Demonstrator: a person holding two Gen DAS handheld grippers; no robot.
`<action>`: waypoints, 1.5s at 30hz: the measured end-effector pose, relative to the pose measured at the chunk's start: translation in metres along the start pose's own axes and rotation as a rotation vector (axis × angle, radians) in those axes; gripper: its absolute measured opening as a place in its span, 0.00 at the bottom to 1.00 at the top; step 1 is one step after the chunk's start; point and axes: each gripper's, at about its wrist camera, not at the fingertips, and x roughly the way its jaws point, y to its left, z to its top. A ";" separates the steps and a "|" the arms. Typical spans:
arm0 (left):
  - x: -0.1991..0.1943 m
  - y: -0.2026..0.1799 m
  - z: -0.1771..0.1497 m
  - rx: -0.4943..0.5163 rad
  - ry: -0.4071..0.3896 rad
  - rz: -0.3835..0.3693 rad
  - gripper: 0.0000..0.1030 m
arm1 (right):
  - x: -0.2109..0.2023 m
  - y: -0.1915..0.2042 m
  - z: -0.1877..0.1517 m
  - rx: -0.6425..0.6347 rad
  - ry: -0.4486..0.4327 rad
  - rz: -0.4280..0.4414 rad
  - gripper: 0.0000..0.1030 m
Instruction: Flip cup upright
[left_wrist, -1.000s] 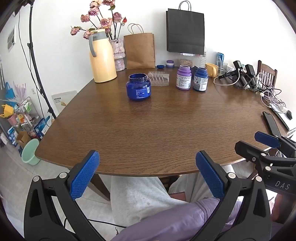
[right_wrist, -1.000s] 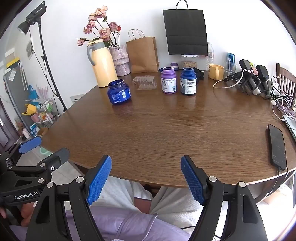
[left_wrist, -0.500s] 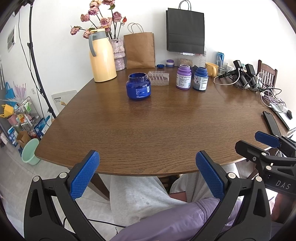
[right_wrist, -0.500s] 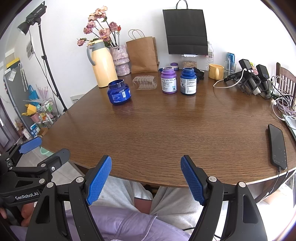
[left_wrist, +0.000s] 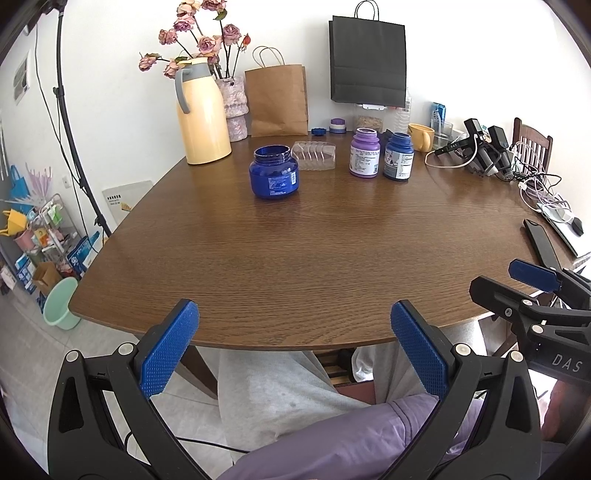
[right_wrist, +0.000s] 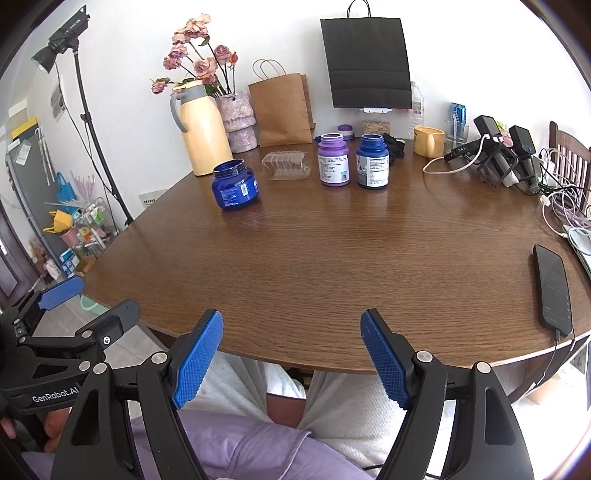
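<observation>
A stack of clear plastic cups (left_wrist: 314, 156) lies on its side at the far side of the brown table (left_wrist: 314, 258), behind an open blue jar (left_wrist: 274, 177); it also shows in the right wrist view (right_wrist: 285, 165). My left gripper (left_wrist: 293, 347) is open and empty, held off the table's near edge above the person's lap. My right gripper (right_wrist: 291, 354) is open and empty at the same near edge, to the right of the left one. Both are far from the cups.
A purple bottle (right_wrist: 333, 159) and a blue bottle (right_wrist: 372, 161) stand right of the cups. A yellow thermos (left_wrist: 201, 114), flower vase, paper bags and yellow mug (right_wrist: 428, 141) line the back. Cables, devices and a phone (right_wrist: 553, 288) lie at the right.
</observation>
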 end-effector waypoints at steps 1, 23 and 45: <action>0.000 0.000 0.000 0.000 0.001 0.000 1.00 | 0.000 0.000 0.000 -0.001 0.000 0.000 0.78; -0.001 0.003 0.002 0.001 0.003 0.001 1.00 | 0.001 0.000 -0.001 0.003 0.001 -0.003 0.78; 0.043 0.016 0.023 -0.030 0.045 0.008 1.00 | 0.041 -0.007 0.019 -0.034 0.047 0.047 0.78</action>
